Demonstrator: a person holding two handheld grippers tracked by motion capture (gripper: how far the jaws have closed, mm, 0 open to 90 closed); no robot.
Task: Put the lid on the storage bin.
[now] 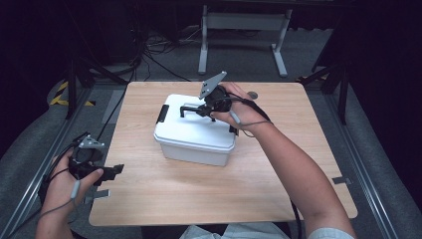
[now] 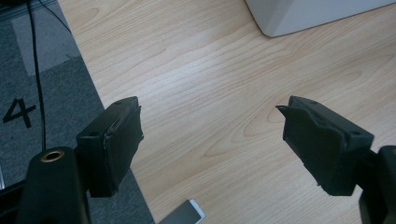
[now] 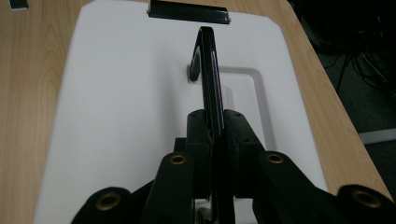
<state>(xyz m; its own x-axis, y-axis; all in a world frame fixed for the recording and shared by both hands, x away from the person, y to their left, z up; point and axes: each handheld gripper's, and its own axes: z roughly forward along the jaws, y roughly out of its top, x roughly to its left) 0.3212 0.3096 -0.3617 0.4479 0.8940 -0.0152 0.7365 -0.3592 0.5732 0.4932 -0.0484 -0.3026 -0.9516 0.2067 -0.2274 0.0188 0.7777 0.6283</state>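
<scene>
The white box (image 1: 195,133) is sitting near the middle of the wooden tabletop (image 1: 278,184), and its far side is partly hiding behind the person's right hand (image 1: 238,110), so the latch there is hard to make out. The right gripper (image 1: 205,110) is resting over the lid (image 3: 116,107), and its fingers (image 3: 200,135) are pinching the thin black handle (image 3: 211,79) of the lid, which is standing up on its edge. In the right gripper view the handle is looking like a narrow glossy arch, and its near end is disappearing between the fingers. The lid is smooth white plastic with rounded corners and a shallow recess (image 3: 254,102) beside the handle; a black clip (image 3: 188,11) is sitting at its far edge, cut off a little by the top of the frame. In the high view another black clip (image 1: 162,114) is showing on the left end of the box. The left gripper (image 1: 110,173) is hanging at the left edge of the tabletop, well apart from the box, with its fingers (image 2: 114,144) spread wide and holding nothing. These fingers are matte black blocks with rough pads. Below them the pale wood grain is running in long lines, and only a corner of the box (image 2: 308,14) is appearing at the top. A small grey strip (image 2: 184,213) at the tabletop edge is cut off by the frame, and I cannot tell what it is.
</scene>
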